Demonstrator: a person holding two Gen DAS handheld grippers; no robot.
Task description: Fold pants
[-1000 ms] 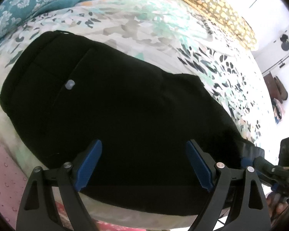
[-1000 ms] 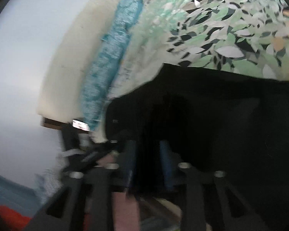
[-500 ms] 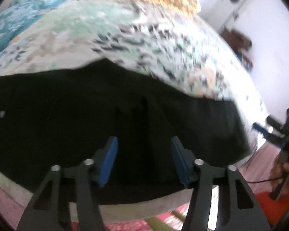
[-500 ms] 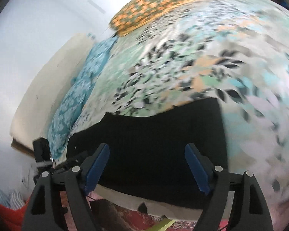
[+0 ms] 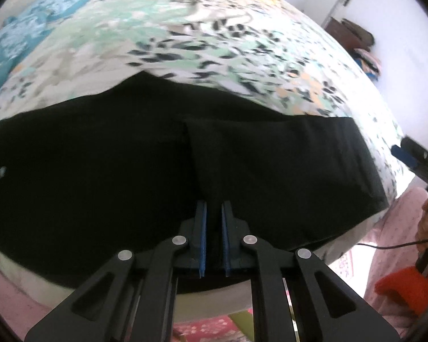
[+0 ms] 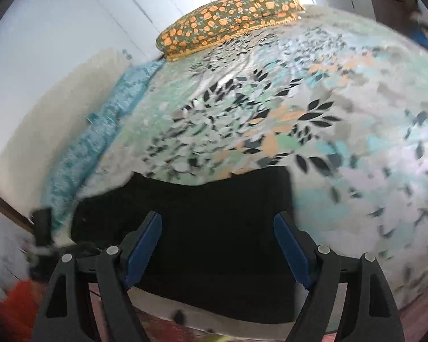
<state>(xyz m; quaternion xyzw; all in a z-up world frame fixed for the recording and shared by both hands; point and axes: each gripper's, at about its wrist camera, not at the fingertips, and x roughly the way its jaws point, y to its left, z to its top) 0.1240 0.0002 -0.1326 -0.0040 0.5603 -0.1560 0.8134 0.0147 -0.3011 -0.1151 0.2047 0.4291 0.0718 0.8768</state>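
Black pants (image 5: 128,171) lie flat along the near edge of the bed (image 5: 185,42), stretched from its left side to its right, on a leaf-patterned bedspread in mint, white, orange and black. The near hem of the cloth runs just inside the mattress edge, and a pale strip of mattress side shows beneath it. A vertical fold line or seam crosses the middle of the fabric. A small pale button (image 5: 2,171) sits near the left end.

My left tongs (image 5: 213,208) point steeply down at the near edge, about midway along the pants. Their blue pads have just been closing and now stand almost pressed together, with dark cloth pinched between them.

My right tongs (image 6: 218,222) hover over the right end of the pants (image 6: 214,228), spread wide, blue pads well apart and touching nothing. The square end of the pants lies just beyond them.

Beyond the pants, most of the bedspread is bare, giving wide open room toward the far side. An orange-patterned pillow (image 6: 228,14) rests at the far edge, and a teal floral cloth (image 6: 100,128) runs along the left edge. From the left camera, my right hand (image 5: 426,222), in a red sleeve, shows off the bed's right edge.
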